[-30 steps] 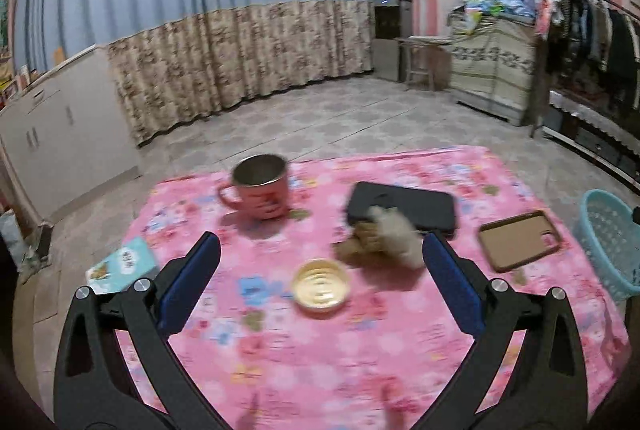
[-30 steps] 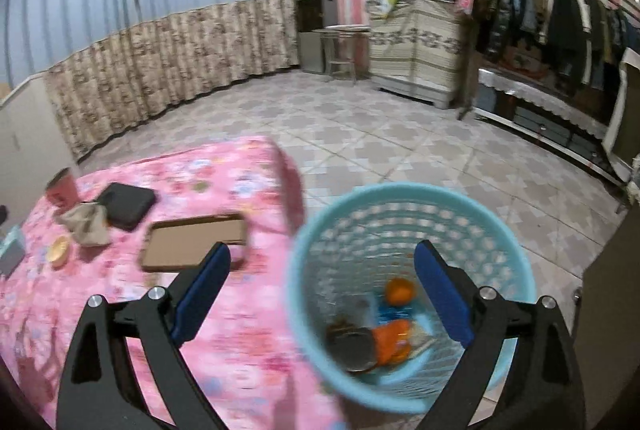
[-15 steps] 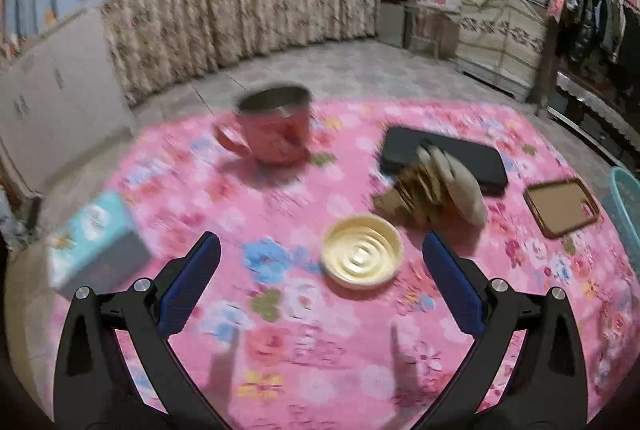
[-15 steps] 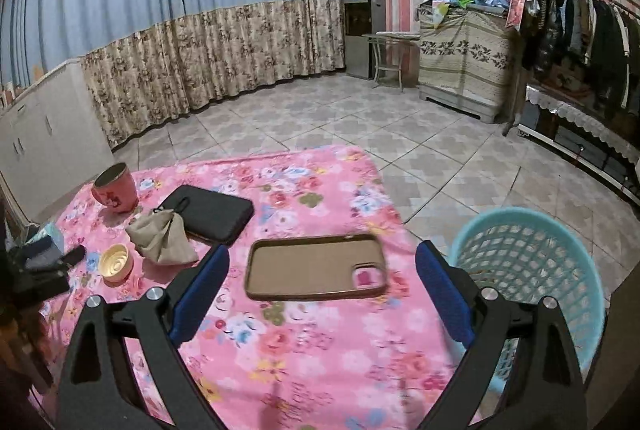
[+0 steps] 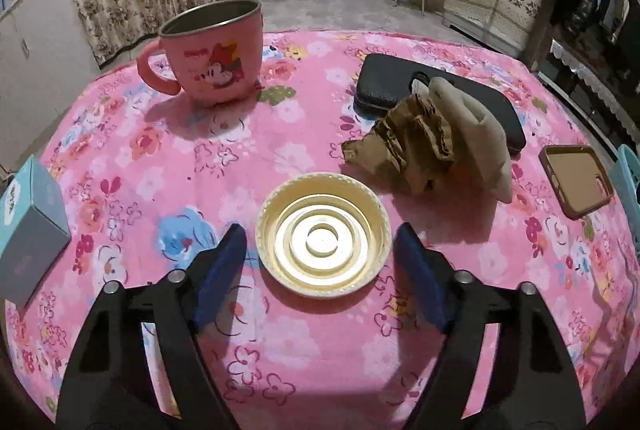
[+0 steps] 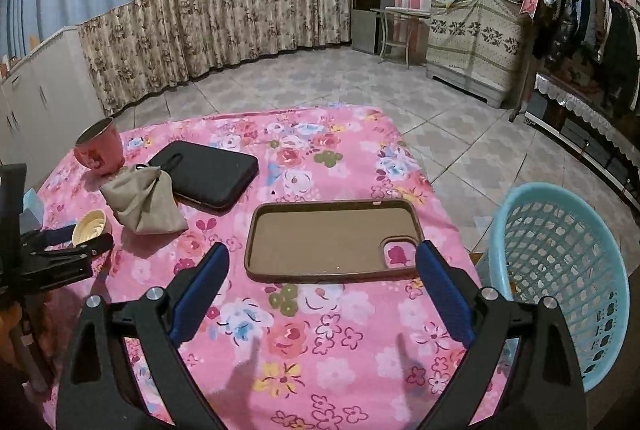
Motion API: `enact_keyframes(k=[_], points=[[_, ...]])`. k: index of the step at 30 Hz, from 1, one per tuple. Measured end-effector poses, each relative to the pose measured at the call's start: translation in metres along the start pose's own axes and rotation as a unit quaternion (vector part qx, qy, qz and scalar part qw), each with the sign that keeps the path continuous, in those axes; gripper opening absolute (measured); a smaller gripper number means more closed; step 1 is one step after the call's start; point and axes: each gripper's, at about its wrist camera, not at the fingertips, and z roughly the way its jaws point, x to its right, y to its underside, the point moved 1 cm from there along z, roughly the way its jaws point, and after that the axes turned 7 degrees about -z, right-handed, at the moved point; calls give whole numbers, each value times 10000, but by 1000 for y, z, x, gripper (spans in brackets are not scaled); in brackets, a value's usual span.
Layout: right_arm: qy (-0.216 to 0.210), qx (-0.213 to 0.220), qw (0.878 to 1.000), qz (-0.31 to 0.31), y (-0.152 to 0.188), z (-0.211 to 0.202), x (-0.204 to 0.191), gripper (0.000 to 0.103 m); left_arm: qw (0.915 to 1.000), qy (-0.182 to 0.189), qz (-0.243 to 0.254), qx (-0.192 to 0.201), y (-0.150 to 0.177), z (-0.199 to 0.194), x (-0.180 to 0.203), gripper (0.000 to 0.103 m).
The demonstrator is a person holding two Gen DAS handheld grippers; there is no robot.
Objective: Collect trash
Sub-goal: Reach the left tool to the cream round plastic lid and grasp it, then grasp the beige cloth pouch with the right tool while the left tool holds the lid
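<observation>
While your left gripper (image 5: 320,250) closes, its blue fingers (image 5: 218,266) flank the cream lid (image 5: 323,233) without touching. Upturned, ringed inside, it lies just before the crumpled paper (image 5: 416,142). Your right gripper (image 6: 322,270) stands wide, empty.

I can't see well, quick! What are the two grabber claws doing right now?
Left gripper: closing around the yellow lid, pads not yet touching it.
Right gripper: open, empty, above the phone case.
</observation>
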Motion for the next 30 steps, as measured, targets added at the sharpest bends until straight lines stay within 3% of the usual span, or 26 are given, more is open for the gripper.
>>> enact_keyframes(k=[2, 9, 16, 19, 23, 25, 27, 28, 30], points=[[0, -18, 10000, -40, 0, 2, -5, 92, 9999, 113, 20, 54, -1, -2, 0, 61], [-237, -18, 9996, -174, -9, 7, -36, 92, 9997, 147, 50, 175, 1, -24, -11, 61], [-607, -174, 9950, -776, -15, 31, -106, 92, 9989, -51, -182, 427, -6, -51, -43, 61], [-596, -260, 9927, -1020, -18, 46, -131, 92, 9981, -257, -177, 534, -7, -56, -55, 61], [-544, -307, 9886, -1373, -27, 62, -153, 90, 9977, -131, -441, 499, -11, -56, -71, 61], [-520, -319, 9863, -1530, -32, 66, -158, 75, 9975, -160, -433, 531, -12, -57, -72, 61], [-654, -389, 9844, -1587, -35, 70, -160, 53, 9975, -183, -400, 550, -12, -56, -72, 61], [-754, -405, 9833, -1605, -36, 70, -160, 48, 9975, -184, -392, 558, -12, -56, -72, 61], [-854, -384, 9829, -1585, -38, 69, -154, 26, 9974, -180, -417, 565, -14, -55, -74, 61]])
